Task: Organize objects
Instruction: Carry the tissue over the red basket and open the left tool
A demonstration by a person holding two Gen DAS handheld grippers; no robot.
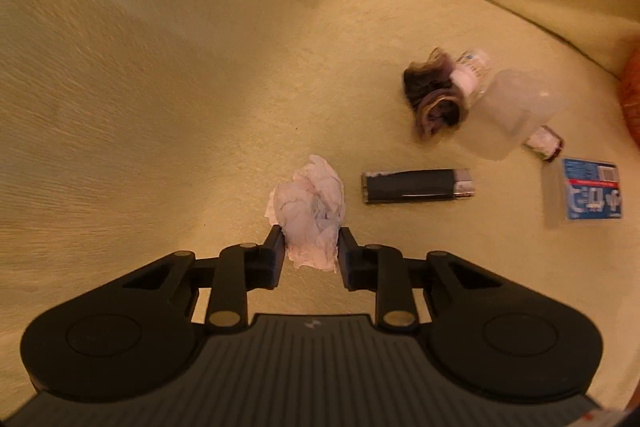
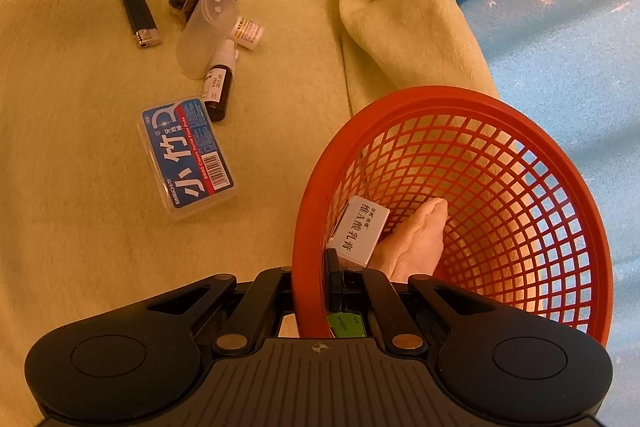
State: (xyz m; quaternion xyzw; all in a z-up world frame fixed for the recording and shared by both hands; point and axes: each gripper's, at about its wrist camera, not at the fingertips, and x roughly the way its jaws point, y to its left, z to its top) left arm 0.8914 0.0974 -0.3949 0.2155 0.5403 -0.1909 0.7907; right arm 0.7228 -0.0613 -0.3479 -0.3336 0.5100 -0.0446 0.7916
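left claw point(image 1: 310, 247) clenched on crumpled white tissue point(image 1: 310, 215) for binning; right claw point(image 2: 344, 279) pinches red mesh plastic basket's rim point(image 2: 308, 211), steadying it to receive.

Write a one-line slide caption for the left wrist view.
Left claw closing around a crumpled tissue on a yellow blanket, lighter lying nearby.
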